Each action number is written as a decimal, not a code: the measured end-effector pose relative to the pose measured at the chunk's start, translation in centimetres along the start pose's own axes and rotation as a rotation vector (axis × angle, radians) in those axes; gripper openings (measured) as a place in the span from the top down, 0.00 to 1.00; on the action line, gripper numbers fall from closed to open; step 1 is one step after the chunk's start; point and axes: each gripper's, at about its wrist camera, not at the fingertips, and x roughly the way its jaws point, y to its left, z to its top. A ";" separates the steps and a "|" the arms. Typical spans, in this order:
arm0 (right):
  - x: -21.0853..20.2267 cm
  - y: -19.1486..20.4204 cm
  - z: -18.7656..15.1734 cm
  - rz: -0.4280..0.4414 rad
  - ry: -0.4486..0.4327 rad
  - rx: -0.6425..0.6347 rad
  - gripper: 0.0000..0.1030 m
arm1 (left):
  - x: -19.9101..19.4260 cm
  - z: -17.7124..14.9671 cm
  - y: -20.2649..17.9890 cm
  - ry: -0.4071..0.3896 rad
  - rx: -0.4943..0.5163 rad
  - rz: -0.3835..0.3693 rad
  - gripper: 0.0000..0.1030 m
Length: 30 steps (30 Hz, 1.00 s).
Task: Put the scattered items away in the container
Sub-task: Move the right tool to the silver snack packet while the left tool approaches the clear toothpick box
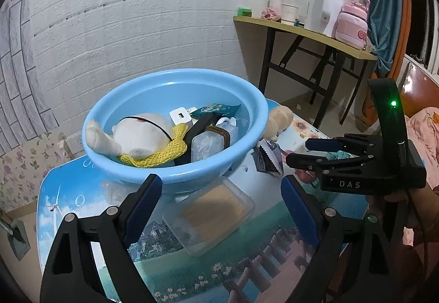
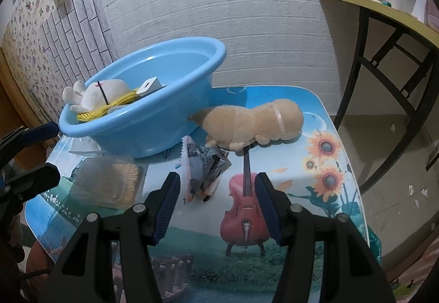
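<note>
Blue basin (image 1: 175,165) blocks clear box (image 1: 211,218) | left tool (image 1: 221,201) apart | right tool (image 2: 216,201) apart

A light-blue basin (image 1: 175,165) is holding a cream-white plush toy (image 1: 137,135) lying on yellow netting (image 1: 159,157). Beyond the black right hand-held gripper (image 2: 216,204) with its dark-blue pads (image 2: 167,207), a tan plush toy (image 2: 252,124) and a grey printed wrapper (image 2: 203,168) are lying on a counter (image 2: 329,165) showing sunflowers, a red violin and green meadow.
</note>
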 end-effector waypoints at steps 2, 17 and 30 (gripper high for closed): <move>0.0 0.0 -0.1 -0.001 0.001 -0.003 0.46 | 0.0 -0.1 0.0 0.001 0.002 0.001 0.14; 0.4 0.6 -0.3 -0.007 0.018 -0.013 0.46 | 2.0 -2.3 0.9 0.086 -0.024 0.030 0.14; 2.6 1.0 0.0 0.009 0.048 -0.025 0.46 | 5.1 -3.8 2.0 0.162 0.001 0.017 0.09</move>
